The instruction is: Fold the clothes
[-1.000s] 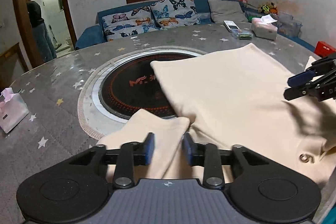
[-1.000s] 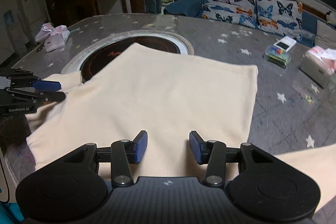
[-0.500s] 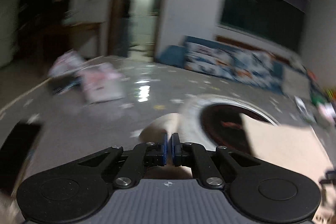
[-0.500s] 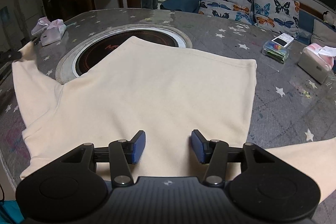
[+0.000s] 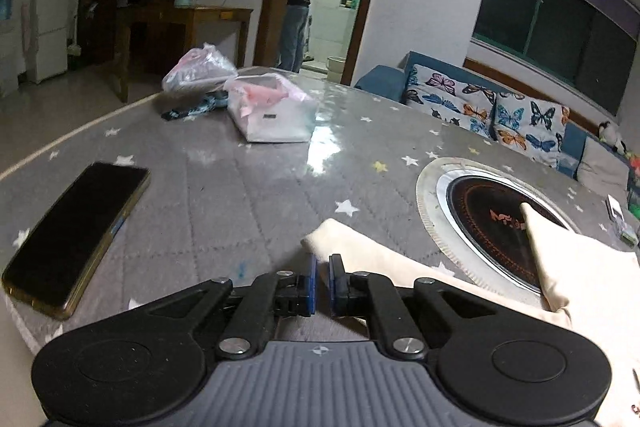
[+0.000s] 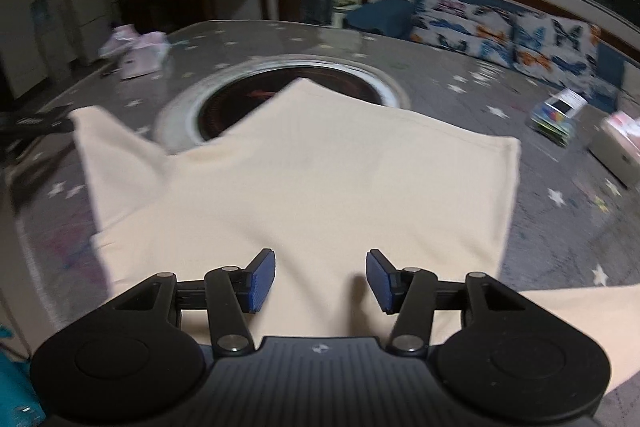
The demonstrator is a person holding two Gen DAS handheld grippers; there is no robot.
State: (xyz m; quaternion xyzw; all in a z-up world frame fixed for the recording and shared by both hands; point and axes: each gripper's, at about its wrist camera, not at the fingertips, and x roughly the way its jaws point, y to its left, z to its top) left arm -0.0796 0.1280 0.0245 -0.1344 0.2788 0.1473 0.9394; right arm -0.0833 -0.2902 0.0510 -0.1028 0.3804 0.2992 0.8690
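Left gripper low over desk, pads nearly closed beside shirt sleeve, grip unclear. Right gripper wide open, empty, above shirt.

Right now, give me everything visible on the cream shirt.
The cream shirt looks like plain soft knit, spread flat on the star-print table cover, its hem corner overlapping the round cooktop inset. One sleeve is stretched outward, its cuff at the nearly shut left tongs; whether they pinch it is unclear. The right tongs hover open over the body.
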